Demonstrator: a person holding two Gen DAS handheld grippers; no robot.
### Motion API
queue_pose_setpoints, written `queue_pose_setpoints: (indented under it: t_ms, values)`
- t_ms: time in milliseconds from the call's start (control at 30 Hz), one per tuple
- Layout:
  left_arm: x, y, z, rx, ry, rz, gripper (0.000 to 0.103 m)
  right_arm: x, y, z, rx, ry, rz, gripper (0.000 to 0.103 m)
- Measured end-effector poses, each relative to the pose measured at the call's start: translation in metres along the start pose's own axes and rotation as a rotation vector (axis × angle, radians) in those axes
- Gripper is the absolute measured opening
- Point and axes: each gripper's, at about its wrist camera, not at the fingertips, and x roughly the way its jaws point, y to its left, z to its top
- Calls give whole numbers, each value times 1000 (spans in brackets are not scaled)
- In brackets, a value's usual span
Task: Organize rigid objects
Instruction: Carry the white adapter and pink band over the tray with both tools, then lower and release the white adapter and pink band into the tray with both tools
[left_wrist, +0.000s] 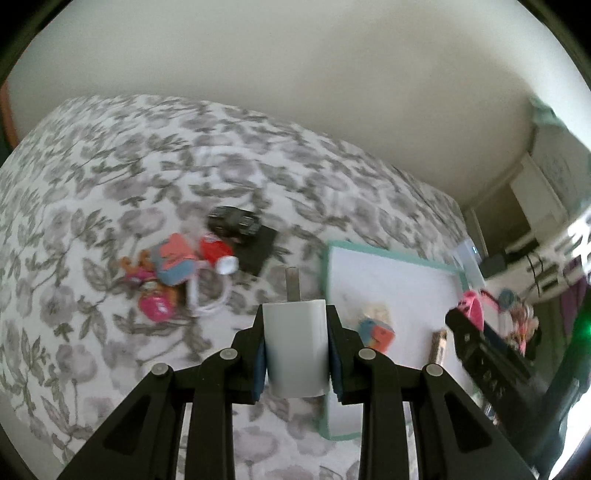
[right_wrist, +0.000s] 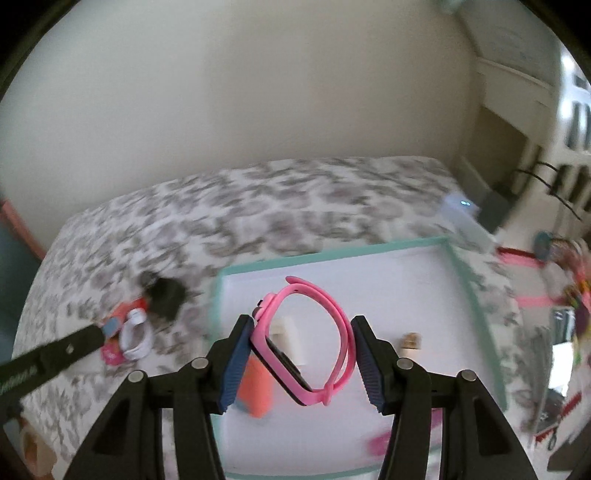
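Carrying both finds toward the tray (right_wrist: 476, 295), your left gripper (left_wrist: 296, 343) clamps the charger (left_wrist: 295, 347), your right gripper (right_wrist: 301, 354) pinches the watch (right_wrist: 306, 343) by its looped strap.

Floral bed (left_wrist: 110, 155) holds a teal-rimmed tray (left_wrist: 327, 280), toy pile (left_wrist: 173, 269) (blurred), black car (left_wrist: 234, 220).

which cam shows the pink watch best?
Right wrist: the pink watch sits centred and sharp, clamped in the right gripper over the tray. Left wrist shows only a blurred pink sliver at that gripper's tip.
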Motion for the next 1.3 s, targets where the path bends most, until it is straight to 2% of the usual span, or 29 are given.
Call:
queue_pose_setpoints:
  t_ms: [267, 467, 767, 1300]
  values:
    - [20, -73, -27, 196, 61, -30, 29, 6, -58, -2, 110, 34, -112, 57]
    - [41, -109, -47, 286, 127, -43, 29, 9, -81, -6, 146, 48, -167, 57]
    - [73, -120, -63, 328, 213, -7, 29, 38, -94, -22, 152, 147, -181, 57]
    - [97, -117, -73, 339, 261, 30, 29, 61, -95, -35, 144, 223, -166, 58]
